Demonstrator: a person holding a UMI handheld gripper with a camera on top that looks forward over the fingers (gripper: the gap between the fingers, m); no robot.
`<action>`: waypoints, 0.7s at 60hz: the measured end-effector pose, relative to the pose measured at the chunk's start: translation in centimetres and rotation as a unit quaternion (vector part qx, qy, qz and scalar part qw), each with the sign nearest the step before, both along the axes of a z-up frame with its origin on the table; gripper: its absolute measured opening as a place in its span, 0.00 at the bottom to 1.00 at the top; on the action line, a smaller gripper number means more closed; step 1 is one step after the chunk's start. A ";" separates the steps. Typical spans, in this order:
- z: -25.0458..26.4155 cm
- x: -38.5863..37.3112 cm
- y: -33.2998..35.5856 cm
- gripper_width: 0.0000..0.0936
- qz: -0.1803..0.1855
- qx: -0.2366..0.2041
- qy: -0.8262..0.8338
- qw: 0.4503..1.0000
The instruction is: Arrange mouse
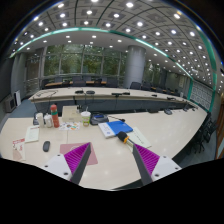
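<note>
Rows of round ceiling lights are shining over a large office with curved desks running across the back. Nearer, a smooth, pale tabletop is carrying bottles, papers and a blue book. The gripper is hovering with its purple-padded fingers spread apart, nothing between them. A small dark oval mouse is lying beyond and beside the nearest finger.
</note>
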State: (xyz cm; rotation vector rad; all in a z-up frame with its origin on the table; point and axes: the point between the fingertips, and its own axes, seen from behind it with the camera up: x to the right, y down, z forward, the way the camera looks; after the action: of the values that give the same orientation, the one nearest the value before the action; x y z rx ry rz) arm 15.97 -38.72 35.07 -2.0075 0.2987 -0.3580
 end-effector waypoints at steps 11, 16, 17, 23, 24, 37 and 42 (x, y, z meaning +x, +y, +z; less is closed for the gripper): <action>-9.1 -1.6 1.2 0.92 -0.007 -0.046 0.012 0.999; -14.9 -3.4 2.1 0.91 0.000 -0.063 0.020 0.998; -16.1 -3.9 2.4 0.91 0.002 -0.067 0.022 0.997; -21.9 -8.8 3.5 0.91 0.032 -0.082 0.045 0.995; -22.7 -9.8 3.8 0.91 0.038 -0.084 0.050 0.995; -30.5 -24.3 11.9 0.91 0.116 -0.098 0.087 0.985; -31.7 -29.4 16.7 0.91 0.134 -0.088 0.103 0.982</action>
State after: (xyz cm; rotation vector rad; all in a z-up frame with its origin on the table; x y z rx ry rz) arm -13.44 -22.01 3.36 -2.2306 0.1232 -0.0046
